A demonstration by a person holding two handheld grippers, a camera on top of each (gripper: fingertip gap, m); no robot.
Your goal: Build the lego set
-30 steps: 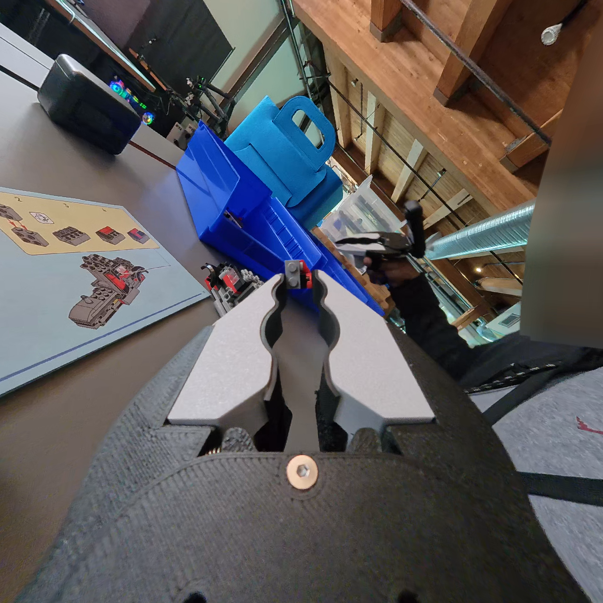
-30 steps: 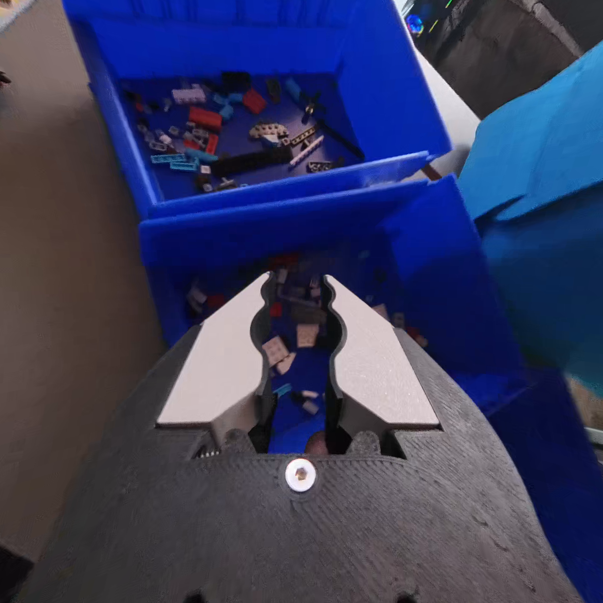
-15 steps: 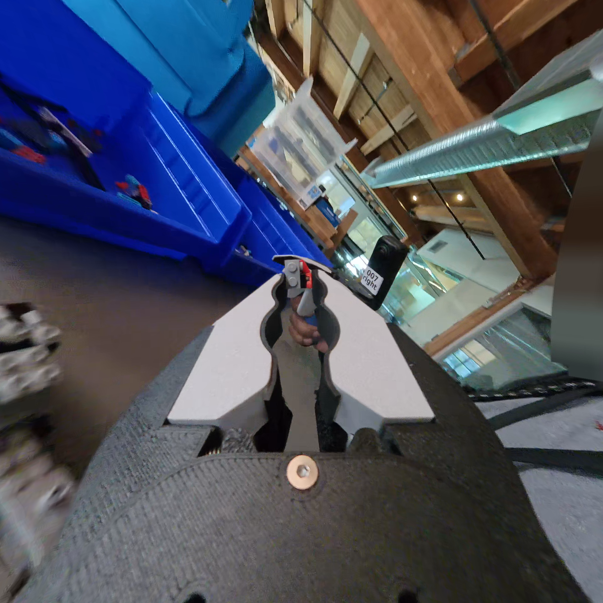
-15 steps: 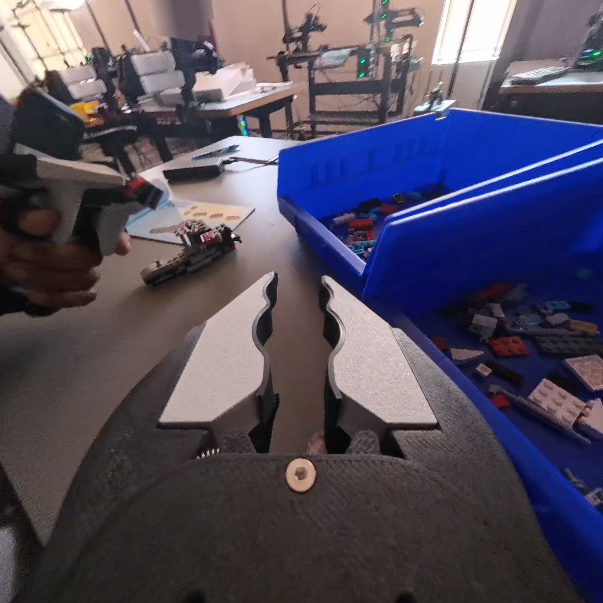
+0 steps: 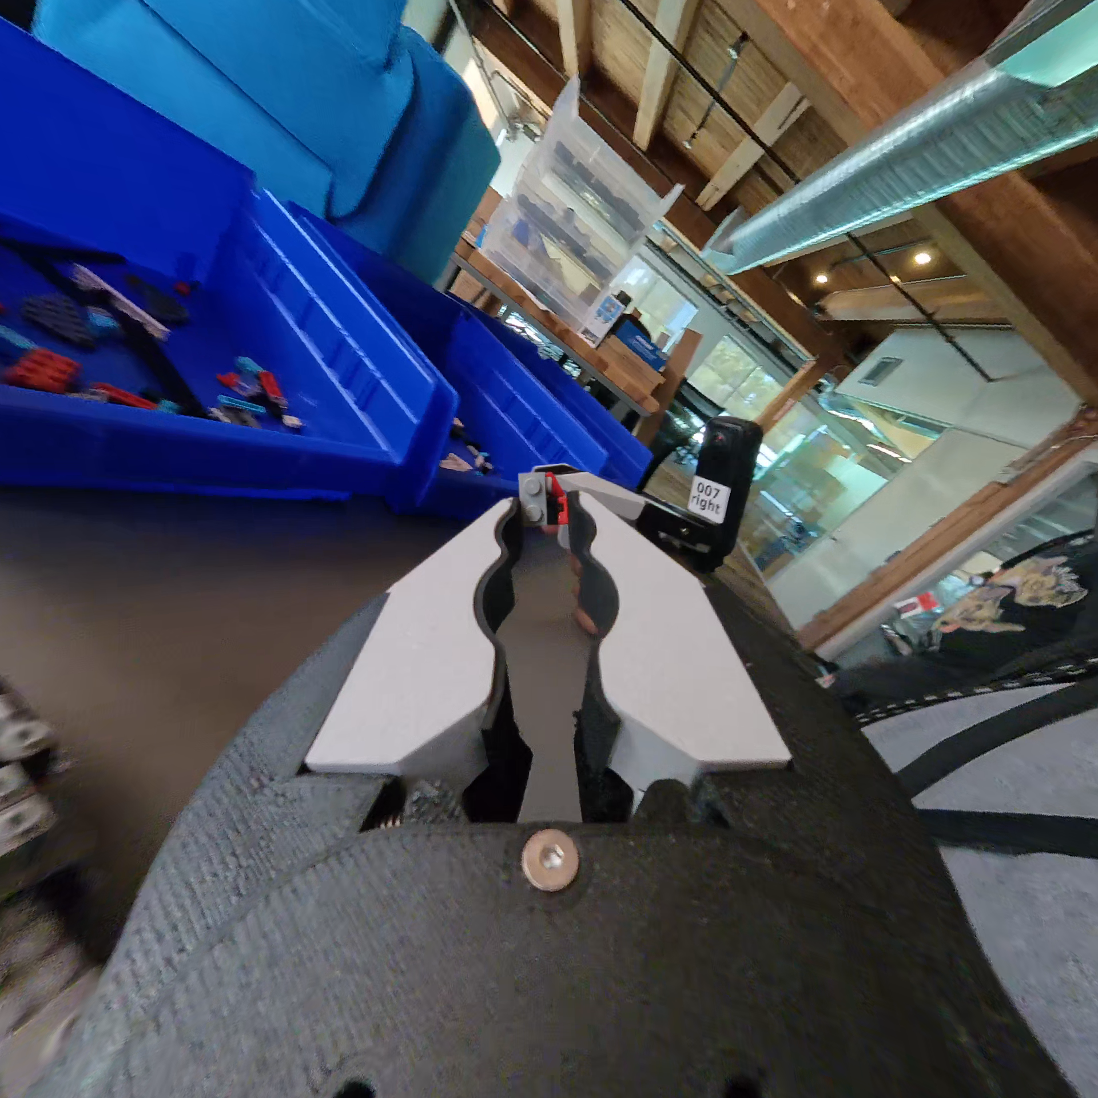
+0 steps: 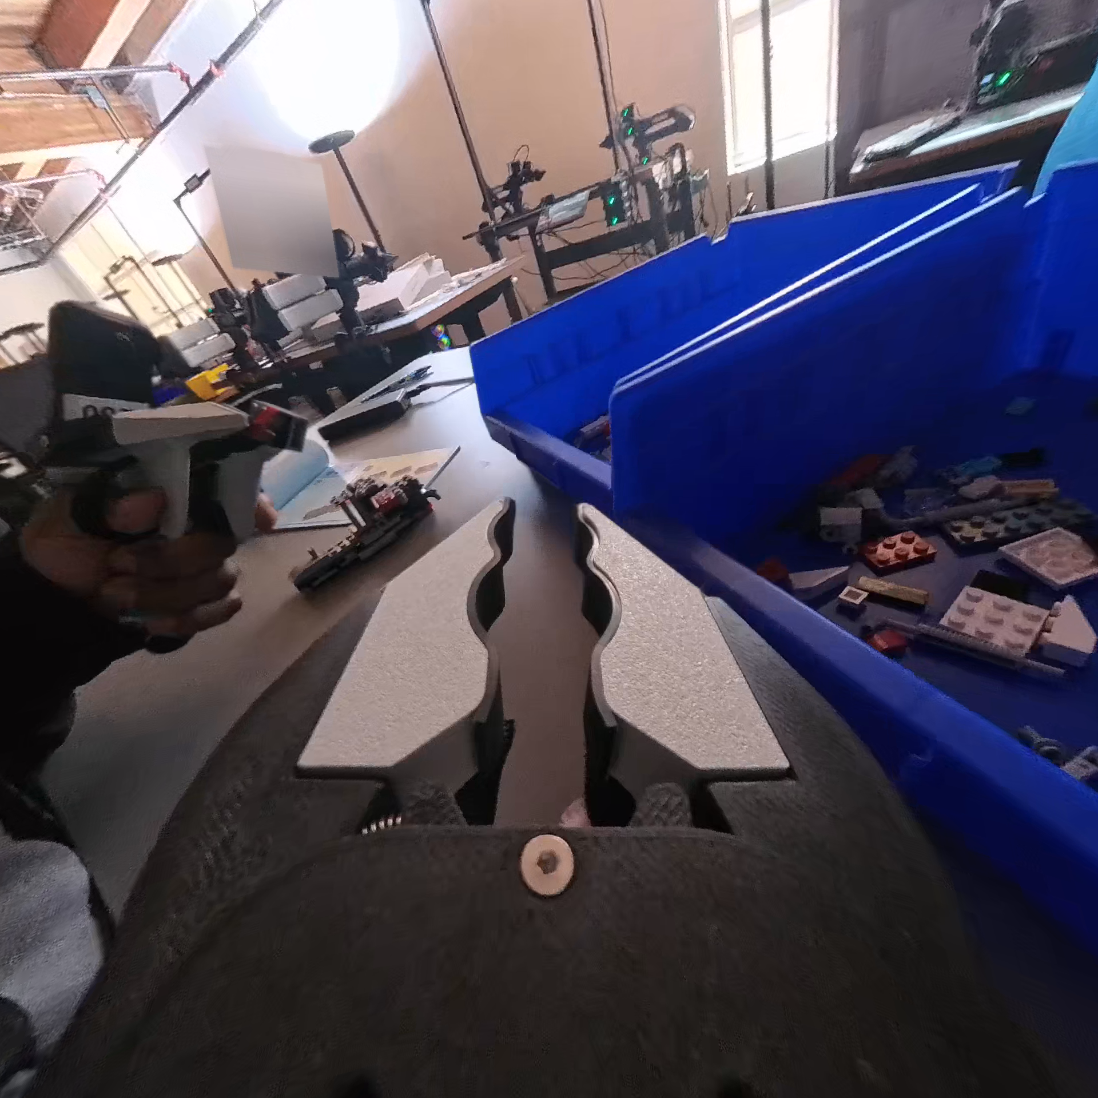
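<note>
A small lego piece [image 5: 543, 500], a grey two-stud plate joined to a red and black part, sits pinched between the tips of the left gripper [image 5: 543, 511], whose grey fingers are closed down onto it. In the left wrist view its long axis runs along the fingers, with the studded grey face turned to the left. In the right wrist view the same piece [image 6: 278, 423] sticks out of the left gripper [image 6: 261, 425] above the table, pointing right toward the bins, with a hand [image 6: 128, 549] wrapped round the gripper's handle.

The right gripper [image 6: 542, 518] holds nothing; its two wavy-edged fingers stand a moderate gap apart over the bare table [image 6: 178, 701]. The fingers are matte, grainy grey plastic, set in a black body with a ribbed printed texture.

On the table beyond the right gripper lies the partly built lego model [image 6: 368, 523], a long, low, dark build with red bits on top, its long axis running from near left to far right. Just behind it lies the instruction booklet [image 6: 362, 481], flat, pale blue and tan.

To the right stand two glossy blue plastic bins. The near bin [image 6: 742, 416] holds loose pieces [image 6: 950, 570]: tan studded plates, a red plate, dark plates and grey wedges. The far bin [image 6: 594, 333] sits touching it behind, with a few pieces showing. A light blue felt bag [image 5: 285, 95] rises behind the bins
</note>
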